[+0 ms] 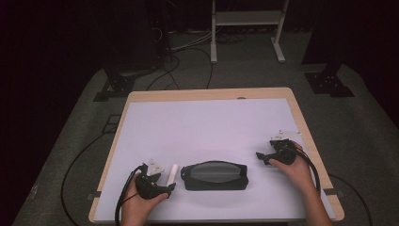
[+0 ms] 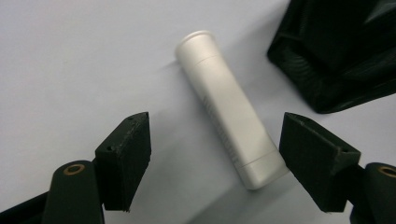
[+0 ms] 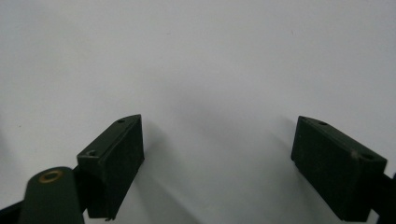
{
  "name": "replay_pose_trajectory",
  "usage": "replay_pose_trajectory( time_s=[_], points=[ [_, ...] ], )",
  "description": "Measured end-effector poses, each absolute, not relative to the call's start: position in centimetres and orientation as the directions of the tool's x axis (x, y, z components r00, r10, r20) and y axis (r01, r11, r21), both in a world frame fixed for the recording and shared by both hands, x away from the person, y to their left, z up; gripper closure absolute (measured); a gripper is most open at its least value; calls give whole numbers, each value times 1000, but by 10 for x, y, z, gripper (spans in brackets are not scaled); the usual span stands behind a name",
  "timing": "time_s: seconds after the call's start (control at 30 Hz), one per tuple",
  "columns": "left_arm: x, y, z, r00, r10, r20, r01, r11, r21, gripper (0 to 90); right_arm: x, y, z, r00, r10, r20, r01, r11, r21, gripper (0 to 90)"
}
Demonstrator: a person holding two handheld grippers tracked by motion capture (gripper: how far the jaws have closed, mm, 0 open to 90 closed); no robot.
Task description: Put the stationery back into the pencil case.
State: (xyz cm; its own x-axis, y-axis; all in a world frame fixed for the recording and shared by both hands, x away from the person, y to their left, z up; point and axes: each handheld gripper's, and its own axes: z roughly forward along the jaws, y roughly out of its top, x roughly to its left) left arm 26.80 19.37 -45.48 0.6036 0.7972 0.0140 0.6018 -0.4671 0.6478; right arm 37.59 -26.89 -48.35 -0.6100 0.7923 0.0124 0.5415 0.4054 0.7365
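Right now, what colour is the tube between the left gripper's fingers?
White, or pale silvery-white, with faint lettering along its side. The tube shows best in the left gripper view.

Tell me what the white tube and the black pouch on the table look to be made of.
White tube: likely matte plastic, possibly coated metal; smooth, evenly dull skin, a cap seam near one end, faint print along its side.
Black pouch: seemingly soft fabric with a clear or mesh panel; its greyish top reveals the inside, and its corner sags and folds.

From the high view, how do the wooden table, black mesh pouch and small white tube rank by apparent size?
1. Wooden table, largest.
2. Black mesh pouch.
3. Small white tube, smallest, lying just left of the pouch.
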Motion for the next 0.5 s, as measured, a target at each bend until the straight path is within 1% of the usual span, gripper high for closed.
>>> replay_pose_trajectory(
  time_s=[0.2, 0.27, 0.4, 0.5],
  points=[
    [269, 206, -453, 581, 813, 39, 612, -468, 638, 263, 376, -269, -484, -610, 792, 12, 542, 406, 736, 158],
    [270, 210, -452, 573, 819, 34, 618, -459, 638, 267, 376, -269, -484, -610, 792, 12, 541, 406, 736, 158],
    [272, 210, -447, 592, 805, 39, 611, -479, 630, 290, 376, -269, -484, -610, 793, 13, 542, 405, 736, 158],
    [274, 207, -444, 612, 791, 24, 612, -492, 619, 300, 376, -269, -484, -611, 792, 11, 541, 407, 736, 158]
  ],
)
